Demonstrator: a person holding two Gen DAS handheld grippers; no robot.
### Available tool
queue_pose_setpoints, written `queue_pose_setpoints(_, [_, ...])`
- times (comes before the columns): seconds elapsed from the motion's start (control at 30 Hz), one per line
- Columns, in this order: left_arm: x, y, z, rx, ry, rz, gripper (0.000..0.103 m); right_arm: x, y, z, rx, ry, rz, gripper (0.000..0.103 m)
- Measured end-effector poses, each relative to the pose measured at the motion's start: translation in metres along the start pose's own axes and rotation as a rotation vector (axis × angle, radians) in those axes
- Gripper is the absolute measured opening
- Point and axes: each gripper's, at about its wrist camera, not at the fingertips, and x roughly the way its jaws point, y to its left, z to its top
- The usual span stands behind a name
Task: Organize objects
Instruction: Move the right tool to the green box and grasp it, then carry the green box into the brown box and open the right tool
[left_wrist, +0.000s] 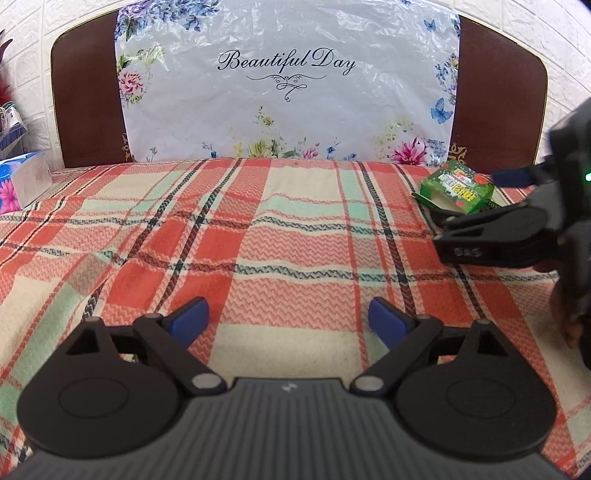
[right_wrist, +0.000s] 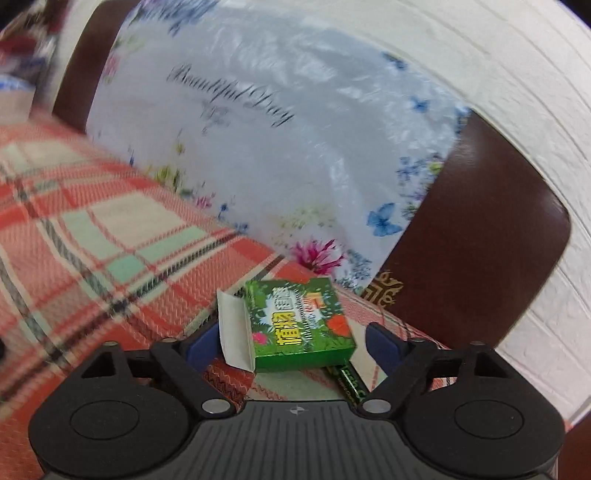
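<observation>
- Green box (right_wrist: 301, 325) w/ its white end flap hanging open sits on the plaid bedspread (left_wrist: 258, 240), far right corner near the brown headboard (left_wrist: 88, 103).
- Right gripper (right_wrist: 288, 343) has the box between its blue fingers (right_wrist: 382, 341), jaws about half wide. Left finger looks close to the flap, right one apart from the box, so no squeeze yet imo.
- Left gripper (left_wrist: 286, 319) is wide open, nothing in it, low over the middle of the bed.
- To do it well: centre on the box body, not the floppy flap, then close slow so the card doesn't crush.
- A green strip under the box, can't tell what it is.
</observation>
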Motion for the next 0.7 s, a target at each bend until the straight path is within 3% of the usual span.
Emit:
queue_pose_setpoints(0.2, [0.0, 0.0, 0.0, 0.001, 0.0, -0.001, 0.095, -0.022, 0.005, 0.0, -0.008, -0.023, -0.007, 0.06])
queue_pose_setpoints(0.33, [0.0, 0.0, 0.0, 0.001, 0.0, 0.0, 0.095, -0.07, 0.0, -0.005, 0.082, -0.033, 0.089, 0.06])
queue_pose_setpoints(0.47, [0.001, 0.0, 0.0, 0.001, 0.0, -0.001, 0.095, -0.127, -0.005, -0.033, 0.214, 0.04, 0.236, 0.061])
queue_pose_setpoints(0.63, [0.0, 0.0, -0.001, 0.001, 0.002, -0.002, 0.095, -0.183, -0.009, -0.079, 0.315, 0.122, 0.281, 0.064])
queue_pose_setpoints(0.7, [0.0, 0.001, 0.001, 0.001, 0.012, -0.013, 0.095, -0.194, -0.01, -0.092, 0.326, 0.134, 0.267, 0.075])
